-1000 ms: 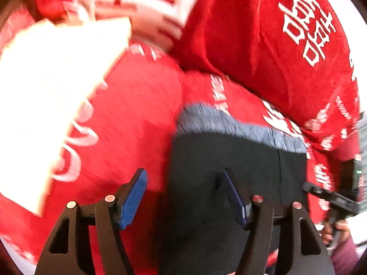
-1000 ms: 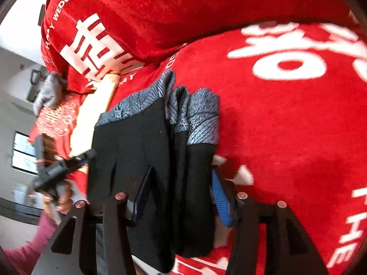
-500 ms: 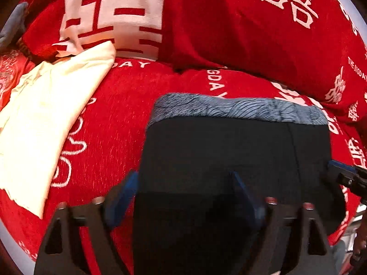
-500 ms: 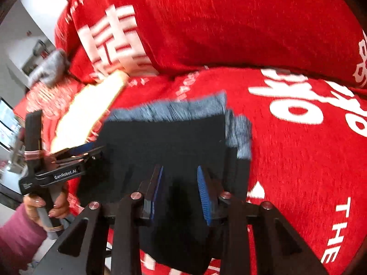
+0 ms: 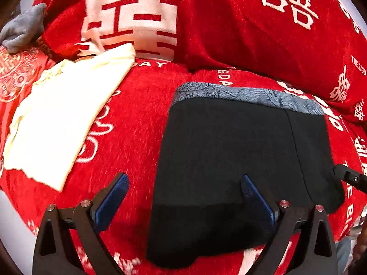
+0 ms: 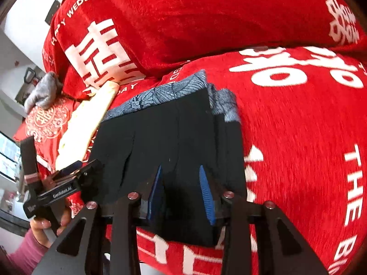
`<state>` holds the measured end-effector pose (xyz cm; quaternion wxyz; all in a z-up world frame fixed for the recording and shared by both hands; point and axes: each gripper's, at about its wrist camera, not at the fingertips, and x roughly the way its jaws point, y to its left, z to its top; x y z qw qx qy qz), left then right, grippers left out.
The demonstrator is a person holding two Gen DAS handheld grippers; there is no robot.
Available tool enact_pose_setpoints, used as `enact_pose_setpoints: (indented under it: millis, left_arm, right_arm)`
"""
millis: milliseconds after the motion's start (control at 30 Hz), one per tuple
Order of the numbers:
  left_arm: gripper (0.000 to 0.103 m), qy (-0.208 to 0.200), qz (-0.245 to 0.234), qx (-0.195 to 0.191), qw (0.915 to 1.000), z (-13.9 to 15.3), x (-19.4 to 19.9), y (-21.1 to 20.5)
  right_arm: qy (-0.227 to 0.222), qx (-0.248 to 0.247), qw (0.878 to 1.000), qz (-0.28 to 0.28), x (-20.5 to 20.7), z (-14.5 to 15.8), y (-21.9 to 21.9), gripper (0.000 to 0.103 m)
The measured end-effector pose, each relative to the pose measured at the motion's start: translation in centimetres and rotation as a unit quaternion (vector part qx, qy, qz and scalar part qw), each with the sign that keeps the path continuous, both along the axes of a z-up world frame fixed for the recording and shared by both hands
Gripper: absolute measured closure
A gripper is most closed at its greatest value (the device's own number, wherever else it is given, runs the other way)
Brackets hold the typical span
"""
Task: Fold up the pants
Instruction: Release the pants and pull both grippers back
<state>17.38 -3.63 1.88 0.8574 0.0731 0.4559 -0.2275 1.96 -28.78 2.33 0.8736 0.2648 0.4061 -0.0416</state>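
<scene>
While folded pants [image 5: 240,151] lie flat, left gripper [image 5: 183,197] opening, right gripper [image 6: 181,190] opening.

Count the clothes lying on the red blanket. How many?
3: black pants in the middle, a cream garment beside them, and a grey piece at the far corner. More may be hidden.

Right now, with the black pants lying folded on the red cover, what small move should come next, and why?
Probably back both grippers away. The black pants lie flat in a neat rectangle. The left gripper stands wide, jaws opening, pinching nothing; the right gripper is opening too, with no cloth visibly pinched.
</scene>
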Motion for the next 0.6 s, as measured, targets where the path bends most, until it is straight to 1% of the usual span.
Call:
enact_pose_setpoints:
  millis: [67,100,133,200,333,467,567,600]
  left_arm:
    - [0.004,-0.006,0.007,0.002,1.0,0.4,-0.9,0.7]
    - [0.004,-0.008,0.01,0.002,0.9999,0.5,-1.4,1.0]
    - [0.004,-0.01,0.012,0.002,0.9999,0.7,-2.0,1.3]
    - [0.004,-0.012,0.015,0.006,0.9998,0.7,-2.9,1.8]
    - [0.004,-0.003,0.015,0.015,0.9998,-0.1,-5.2,2.5]
    - [0.004,0.009,0.015,0.016,0.9997,-1.2,-6.9,2.9]
    - [0.004,0.018,0.015,0.018,0.9996,-1.8,-8.2,3.2]
    - [0.004,0.02,0.013,0.015,0.9996,-1.9,-8.6,3.2]
  right_arm:
    - [0.007,-0.003,1.0,-0.008,-0.7,0.2,0.2,0.049]
    - [0.011,-0.001,1.0,-0.014,-1.2,0.2,0.2,0.039]
    - [0.01,0.007,1.0,-0.019,-1.8,0.1,0.2,0.037]
    - [0.007,0.025,0.999,-0.025,-2.9,-0.1,0.3,0.037]
    - [0.018,0.044,0.998,-0.033,-4.8,-1.0,0.8,0.032]
    - [0.031,0.045,0.998,-0.042,-6.3,-1.6,1.2,0.028]
    - [0.034,0.038,0.998,-0.045,-7.1,-1.6,1.6,0.025]
    - [0.034,0.032,0.998,-0.045,-7.3,-1.5,1.7,0.023]
